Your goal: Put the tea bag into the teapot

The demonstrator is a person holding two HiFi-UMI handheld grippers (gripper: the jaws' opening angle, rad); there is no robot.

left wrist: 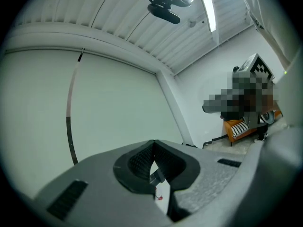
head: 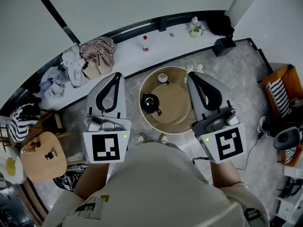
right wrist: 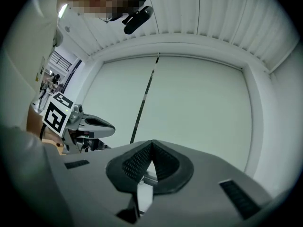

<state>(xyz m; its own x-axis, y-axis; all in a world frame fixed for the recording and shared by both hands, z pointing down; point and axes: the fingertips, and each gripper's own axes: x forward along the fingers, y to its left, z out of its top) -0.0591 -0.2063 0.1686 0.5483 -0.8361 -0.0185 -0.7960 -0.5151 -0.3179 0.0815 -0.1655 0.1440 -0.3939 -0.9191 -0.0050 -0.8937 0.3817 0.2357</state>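
From the head view, a round tan bench [head: 176,105] stands on the grey speckled floor straight ahead of the person. The small black teapot [head: 150,103] sits on it near the nine o'clock rim, and a little white-rimmed cup [head: 163,77] stands at about eleven o'clock. The tea bag cannot be made out anywhere. The left gripper [head: 116,74] hangs just outside the bench at nine o'clock and the right gripper [head: 190,75] reaches over its rim at two o'clock; both are level and well apart from the teapot. Beyond the bench, at twelve o'clock, a long white ledge [head: 128,56] carries a small bottle with a red cap [head: 145,43], a heap of crumpled clothes [head: 92,56] and a small bunch of white flowers [head: 195,28]. An orange chair with a striped cushion [head: 284,74] stands at three o'clock. In the left gripper view, the left gripper [left wrist: 152,148] has its ribbed black pads meeting at the tips with nothing between them, against a plain pale wall. The orange chair [left wrist: 239,129] shows at three o'clock. In the right gripper view, the right gripper [right wrist: 151,146] is likewise closed tip to tip and empty, and the left gripper [right wrist: 112,128] shows at nine o'clock.
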